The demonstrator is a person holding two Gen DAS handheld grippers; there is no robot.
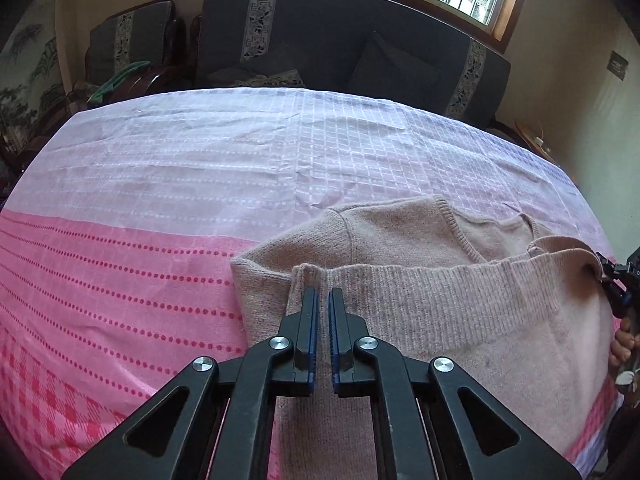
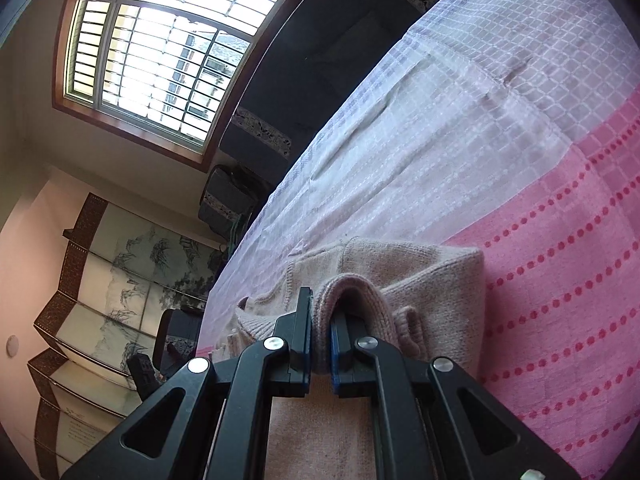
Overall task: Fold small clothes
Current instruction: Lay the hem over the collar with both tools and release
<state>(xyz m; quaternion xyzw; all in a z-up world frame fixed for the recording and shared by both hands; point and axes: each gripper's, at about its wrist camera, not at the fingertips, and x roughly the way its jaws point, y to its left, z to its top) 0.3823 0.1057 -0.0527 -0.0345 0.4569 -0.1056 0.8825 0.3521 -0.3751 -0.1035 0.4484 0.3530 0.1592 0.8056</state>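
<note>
A small beige-pink knit sweater lies on the pink and white tablecloth, its ribbed hem lifted and folded over the body. My left gripper is shut on the left part of that hem. My right gripper is shut on the other end of the hem, which bulges over its fingers; it also shows at the right edge of the left wrist view. The sweater spreads ahead of the right gripper, its neckline toward the far side.
A dark sofa with cushions stands behind the table under a barred window. A folding painted screen stands by the wall. The cloth-covered table stretches left and far of the sweater.
</note>
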